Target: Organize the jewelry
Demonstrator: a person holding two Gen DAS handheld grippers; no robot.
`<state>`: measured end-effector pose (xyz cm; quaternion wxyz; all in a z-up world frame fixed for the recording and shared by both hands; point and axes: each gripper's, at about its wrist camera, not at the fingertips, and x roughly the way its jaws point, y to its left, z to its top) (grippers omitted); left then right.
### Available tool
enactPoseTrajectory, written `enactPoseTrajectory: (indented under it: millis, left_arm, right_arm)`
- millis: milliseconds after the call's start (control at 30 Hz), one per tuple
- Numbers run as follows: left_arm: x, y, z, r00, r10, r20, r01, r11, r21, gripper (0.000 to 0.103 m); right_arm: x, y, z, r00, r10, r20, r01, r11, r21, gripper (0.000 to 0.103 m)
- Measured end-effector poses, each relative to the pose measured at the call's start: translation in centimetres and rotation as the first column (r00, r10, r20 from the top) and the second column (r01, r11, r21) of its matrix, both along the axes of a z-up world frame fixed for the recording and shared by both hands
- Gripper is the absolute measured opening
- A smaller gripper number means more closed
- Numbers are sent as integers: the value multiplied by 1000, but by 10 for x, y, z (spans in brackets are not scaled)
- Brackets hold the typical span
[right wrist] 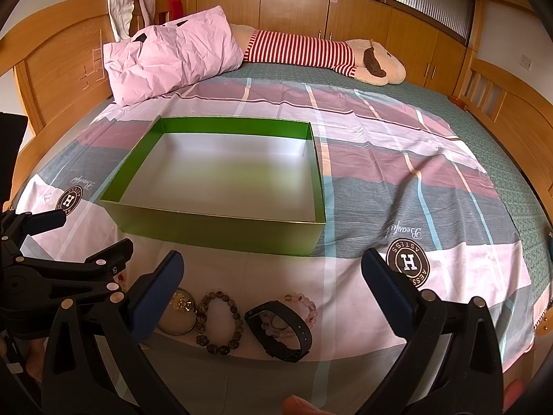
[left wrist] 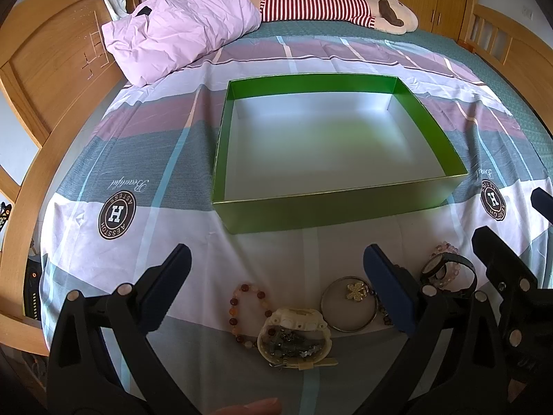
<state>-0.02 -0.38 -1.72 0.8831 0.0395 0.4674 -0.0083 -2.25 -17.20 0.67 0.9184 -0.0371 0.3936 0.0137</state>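
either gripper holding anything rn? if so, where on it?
Nothing held. Left gripper and right gripper both hang open above the jewelry, which lies on the bedsheet before the empty green box.

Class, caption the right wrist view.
Open right gripper above bracelets and black watch, before an empty green box.

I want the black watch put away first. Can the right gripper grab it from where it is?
Probably yes. The right gripper is open, and the black watch lies just ahead between its fingers, uncovered. A pink bead bracelet threads through its band, so it may come along.

Pink pillow (left wrist: 179,24), striped plush (left wrist: 331,5) on bed w/ headboard (left wrist: 52,79)
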Motion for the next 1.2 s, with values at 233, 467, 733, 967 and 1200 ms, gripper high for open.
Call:
enactPoseTrajectory:
  millis: [233, 467, 733, 967, 1200]
  left_arm:
    - [1, 0, 0, 1000, 0, -1, 0, 1000, 1, 101]
    - [1, -1, -1, 1000, -2, -5, 3, 1000, 4, 101]
    - [13, 12, -6, 1000, 20, -16, -20, 1000, 8, 101]
    - [32, 52, -14, 992, 72, -103, -89, 982, -166, 101]
    - [23, 46, -12, 981, -44, -191, 4, 979, -203, 84]
  right_arm:
    - [0, 0, 0, 1000, 0, -1, 0, 1000, 0, 102]
    - [0, 0, 0, 1000, -2, 1, 2, 1000, -2, 102]
    - [9, -9, 2, 994, -70, 82, 79, 990, -117, 102]
    - [37, -48, -17, 985, -82, -152, 78, 997, -30, 101]
    - [30, -35, -45, 940, 69, -334, -46, 996, 76, 69]
